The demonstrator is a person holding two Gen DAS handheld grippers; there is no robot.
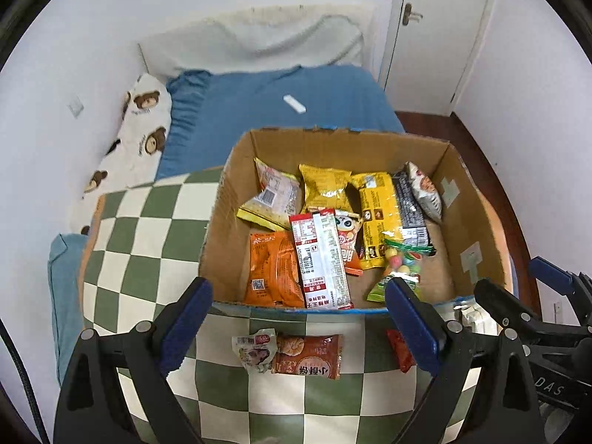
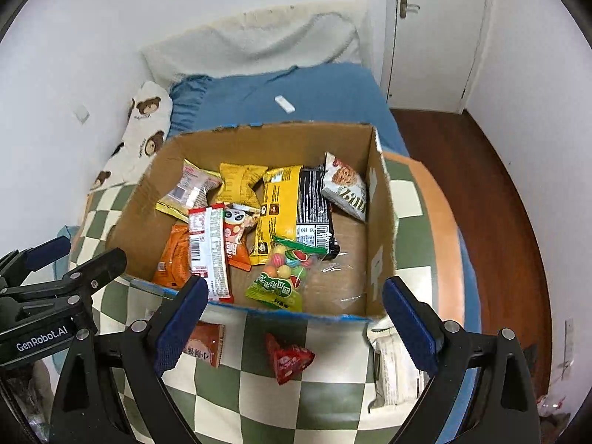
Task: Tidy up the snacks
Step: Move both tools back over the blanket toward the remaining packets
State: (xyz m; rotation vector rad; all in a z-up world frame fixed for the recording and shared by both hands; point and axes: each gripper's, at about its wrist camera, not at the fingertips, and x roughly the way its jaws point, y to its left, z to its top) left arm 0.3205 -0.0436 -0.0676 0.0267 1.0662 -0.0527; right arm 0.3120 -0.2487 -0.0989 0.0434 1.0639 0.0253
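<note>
An open cardboard box (image 1: 477,222) (image 2: 381,229) sits on a green-and-white checked blanket (image 1: 148,229) (image 2: 333,399). Inside lie several snack packets, among them a yellow bag (image 1: 377,218) (image 2: 277,207), an orange packet (image 1: 273,270) (image 2: 174,259) and a candy bag (image 2: 285,277). In front of the box lie an orange-brown packet (image 1: 307,357) (image 2: 203,344), a crumpled pale wrapper (image 1: 255,349), a red packet (image 2: 290,359) (image 1: 399,351) and a white packet (image 2: 394,362). My left gripper (image 1: 299,318) hovers open over the packets near the box's front edge. My right gripper (image 2: 294,318) is open above the red packet. Neither holds anything.
A blue-sheeted bed (image 1: 296,92) (image 2: 296,88) stretches behind the box, with a small white object (image 1: 295,104) (image 2: 285,104) on it. A bear-print pillow (image 1: 142,137) lies left. A white door (image 1: 436,29) and dark wooden floor (image 2: 499,203) lie to the right.
</note>
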